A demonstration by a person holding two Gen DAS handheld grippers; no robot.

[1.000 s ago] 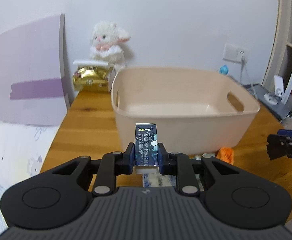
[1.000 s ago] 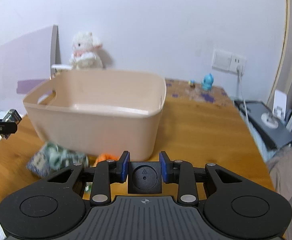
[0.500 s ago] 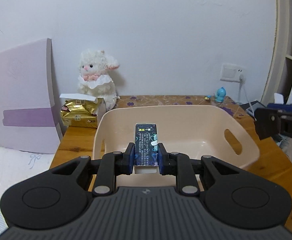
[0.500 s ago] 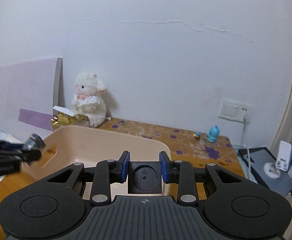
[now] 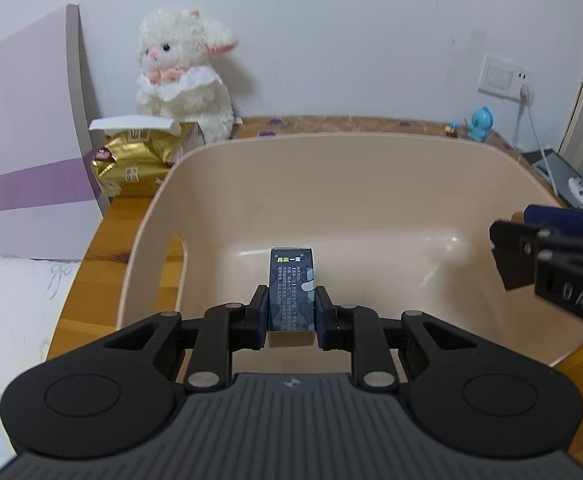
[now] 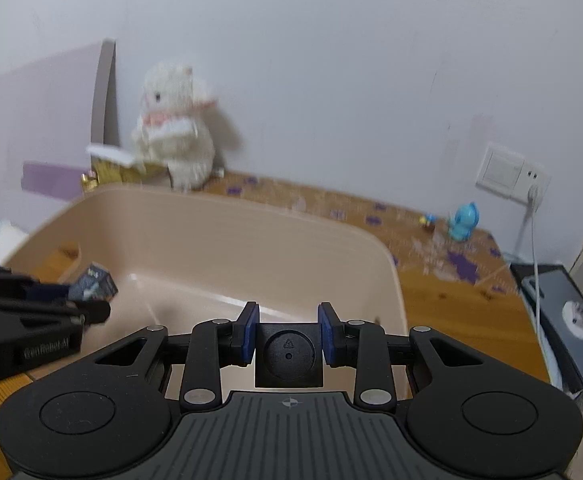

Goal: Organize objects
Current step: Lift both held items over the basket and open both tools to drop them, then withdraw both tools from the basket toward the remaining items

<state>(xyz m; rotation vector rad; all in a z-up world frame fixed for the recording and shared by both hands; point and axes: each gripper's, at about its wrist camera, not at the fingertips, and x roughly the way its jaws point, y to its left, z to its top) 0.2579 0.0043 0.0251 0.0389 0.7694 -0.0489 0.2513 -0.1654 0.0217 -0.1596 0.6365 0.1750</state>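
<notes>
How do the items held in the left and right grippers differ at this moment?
The left gripper holds a tall, narrow dark blue box with printed text; the right gripper holds a squat, plain black block with a round recess. The box rises well above its fingers, while the block hardly does. Both are clamped over the beige bin.

blurred: plush lamb [image 6: 175, 140] | cut off: right gripper [image 5: 509, 256]

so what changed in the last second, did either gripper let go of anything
No release. Both grippers rose from table level to over the beige tub. The left gripper stays shut on the dark printed box, the right gripper on the black cube.
</notes>
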